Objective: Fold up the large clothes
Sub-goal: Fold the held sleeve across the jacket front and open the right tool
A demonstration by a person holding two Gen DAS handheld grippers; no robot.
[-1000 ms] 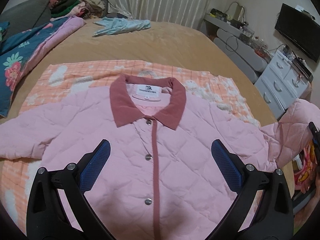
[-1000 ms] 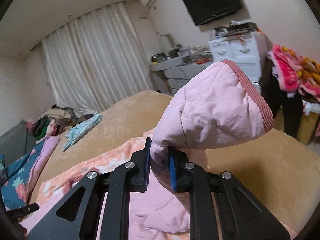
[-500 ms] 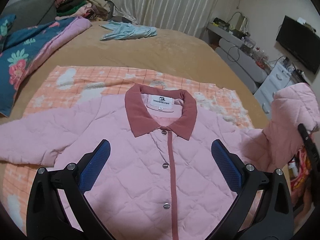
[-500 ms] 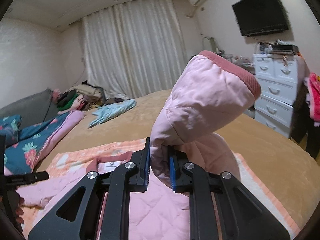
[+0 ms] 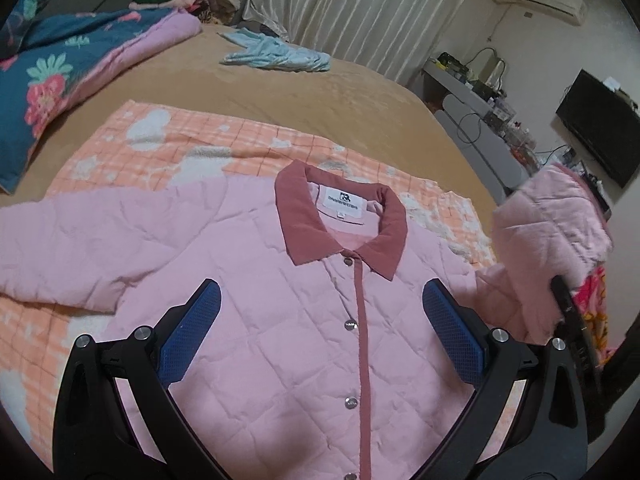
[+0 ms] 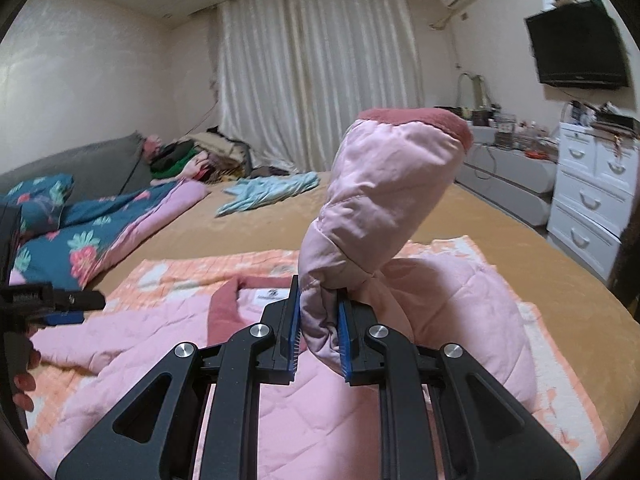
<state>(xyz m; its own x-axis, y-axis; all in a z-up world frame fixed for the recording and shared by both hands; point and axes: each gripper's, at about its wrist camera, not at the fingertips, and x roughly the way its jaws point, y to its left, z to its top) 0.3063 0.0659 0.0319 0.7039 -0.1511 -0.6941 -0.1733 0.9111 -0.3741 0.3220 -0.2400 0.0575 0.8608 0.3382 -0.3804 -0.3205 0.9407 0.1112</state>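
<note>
Right now the left gripper (image 5: 322,318) hangs over the pink quilted jacket (image 5: 280,320) with its blue pads spread wide and nothing between them. Directly under that gap lies the jacket's front, laid flat, its dark rose placket and silver snaps running just inside the right-hand pad. Just beyond the jaws sits the rose collar (image 5: 340,220), spread open around a white label. Out past the left-hand pad, one sleeve stretches flat across the orange checked blanket (image 5: 160,148).

Over on the other side, the right gripper (image 6: 319,330) is pinched tight on the jacket's other sleeve (image 6: 384,200). Fabric bunches between the two blue pads, and the sleeve rises straight up ahead of the jaws, its rose cuff at the very top, well clear of the bed. Below and beyond the jaws the jacket body lies on the blanket, collar just to the left of the grip.

Further ahead of both grippers runs the tan bedspread (image 5: 280,92), with a light blue garment (image 5: 276,56) crumpled on it. Off to the far left lies a floral quilt (image 6: 80,236), and past everything hang pale curtains (image 6: 320,68). To the far right stands a white dresser (image 6: 592,196), with a dark television (image 6: 576,52) on the wall above it.
</note>
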